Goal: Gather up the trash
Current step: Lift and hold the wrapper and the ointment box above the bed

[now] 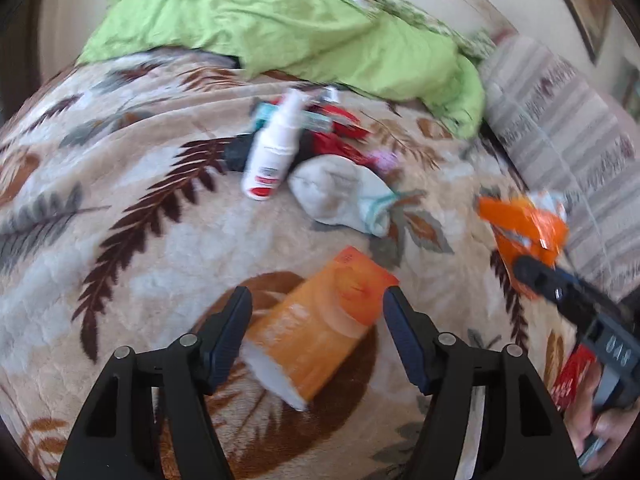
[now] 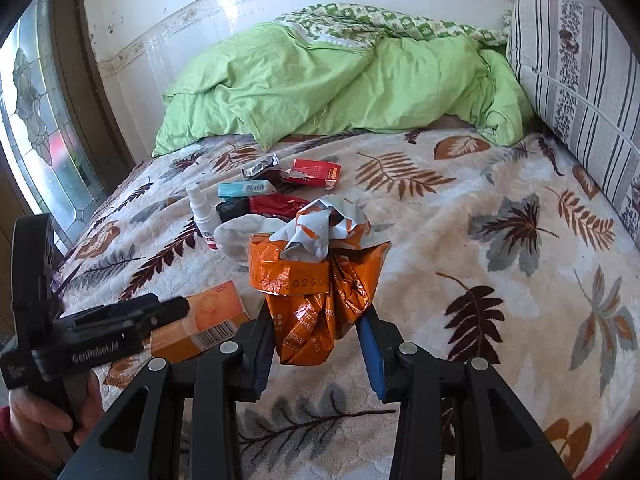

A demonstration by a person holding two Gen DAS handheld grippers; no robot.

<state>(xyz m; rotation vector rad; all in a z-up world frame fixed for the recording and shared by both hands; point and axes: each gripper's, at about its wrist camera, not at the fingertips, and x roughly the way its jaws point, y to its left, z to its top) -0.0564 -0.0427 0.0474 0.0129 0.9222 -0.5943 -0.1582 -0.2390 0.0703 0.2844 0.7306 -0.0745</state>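
An orange carton (image 1: 320,328) lies on the leaf-patterned blanket (image 1: 120,240), between the spread jaws of my left gripper (image 1: 318,312). That gripper is open and the carton rests on the bed. In the right wrist view the same carton (image 2: 208,320) shows under the left gripper (image 2: 172,310). My right gripper (image 2: 316,320) is shut on a crumpled orange foil wrapper (image 2: 316,272), held just above the blanket. From the left wrist view the wrapper (image 1: 524,224) sticks out of the right gripper (image 1: 536,276) at the right edge.
A pile sits mid-bed: a white spray bottle (image 2: 202,216), a grey sock (image 2: 240,240), a teal pack (image 2: 244,189) and red packets (image 2: 316,172). A green duvet (image 2: 340,80) is heaped behind, with a striped pillow (image 2: 580,80) at right. A window (image 2: 36,120) is at left.
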